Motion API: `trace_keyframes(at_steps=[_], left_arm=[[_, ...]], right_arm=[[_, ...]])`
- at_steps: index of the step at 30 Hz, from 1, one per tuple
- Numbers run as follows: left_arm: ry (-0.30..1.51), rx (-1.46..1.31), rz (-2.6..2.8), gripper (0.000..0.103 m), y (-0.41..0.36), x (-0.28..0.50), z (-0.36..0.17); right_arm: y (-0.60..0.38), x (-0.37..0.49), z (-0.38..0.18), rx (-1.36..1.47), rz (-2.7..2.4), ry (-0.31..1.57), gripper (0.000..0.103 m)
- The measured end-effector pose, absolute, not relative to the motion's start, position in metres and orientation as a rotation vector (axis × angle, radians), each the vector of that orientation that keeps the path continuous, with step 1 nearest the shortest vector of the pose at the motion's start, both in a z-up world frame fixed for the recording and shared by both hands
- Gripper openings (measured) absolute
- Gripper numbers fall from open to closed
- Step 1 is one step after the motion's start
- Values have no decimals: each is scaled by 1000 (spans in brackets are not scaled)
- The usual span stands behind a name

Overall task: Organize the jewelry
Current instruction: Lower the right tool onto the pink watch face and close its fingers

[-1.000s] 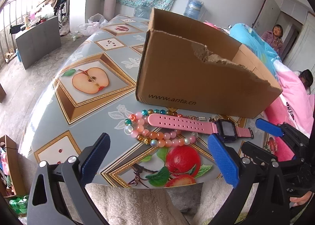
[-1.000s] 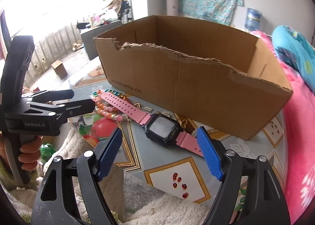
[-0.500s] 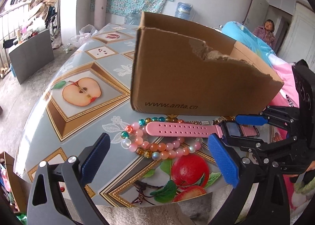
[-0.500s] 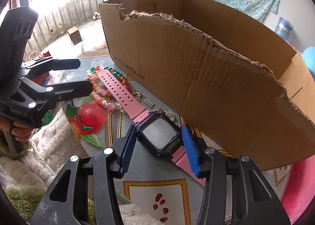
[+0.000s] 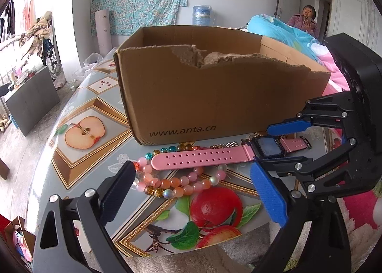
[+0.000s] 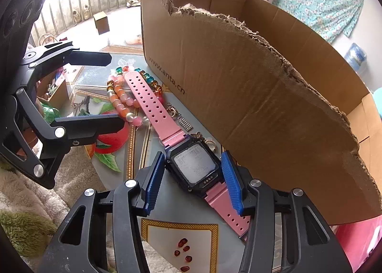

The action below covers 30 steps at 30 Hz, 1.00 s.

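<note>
Watch (image 6: 193,168), one; bead bracelets (image 5: 176,182), two; box (image 5: 214,96), one.

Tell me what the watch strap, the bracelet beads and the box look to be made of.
Watch strap: likely silicone or soft plastic, matte pink with punched holes.
Bracelet beads: probably glass or acrylic; glossy, translucent.
Box: corrugated cardboard, dull brown, with a fibrous torn top edge.

The tabletop (image 5: 78,96), covered in a fruit-print cloth, carries a torn cardboard box (image 5: 214,96). Just before it lie a pink watch (image 5: 238,153), a bead bracelet (image 5: 176,182) and what may be small metal charms (image 6: 186,122).
</note>
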<state>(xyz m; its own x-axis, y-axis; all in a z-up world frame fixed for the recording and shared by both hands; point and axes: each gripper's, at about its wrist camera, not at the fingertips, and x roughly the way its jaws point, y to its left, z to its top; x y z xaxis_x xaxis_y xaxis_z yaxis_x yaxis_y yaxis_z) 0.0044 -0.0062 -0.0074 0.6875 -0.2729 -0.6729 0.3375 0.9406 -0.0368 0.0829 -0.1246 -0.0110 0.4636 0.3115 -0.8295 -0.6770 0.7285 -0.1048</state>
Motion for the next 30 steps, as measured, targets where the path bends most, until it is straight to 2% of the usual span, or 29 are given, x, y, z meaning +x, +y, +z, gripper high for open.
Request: trace_keyframes(at_steps=[1, 3, 8, 10, 12, 13, 24, 30], left_arm=[[731, 108, -345, 93, -9, 3, -7], [718, 149, -353, 91, -15, 1, -6], [682, 259, -373, 89, -31, -6, -7], [672, 280, -384, 88, -37, -7, -7], [669, 288, -390, 88, -41, -7, -8], [671, 290, -391, 88, -42, -7, -8], [713, 302, -383, 73, -51, 3, -21], [720, 296, -382, 68, -50, 4, -24]], right_arm=[[-125, 82, -7, -442, 640, 891, 26], [-124, 85, -3, -399, 665, 925, 0], [-125, 86, -6, -381, 657, 954, 0], [-126, 86, -4, -381, 655, 938, 8], [-129, 83, 0, -392, 647, 912, 45], [-130, 84, 0, -399, 646, 898, 49], [-125, 98, -21, -488, 673, 950, 51], [-135, 102, -19, -436, 692, 976, 47]])
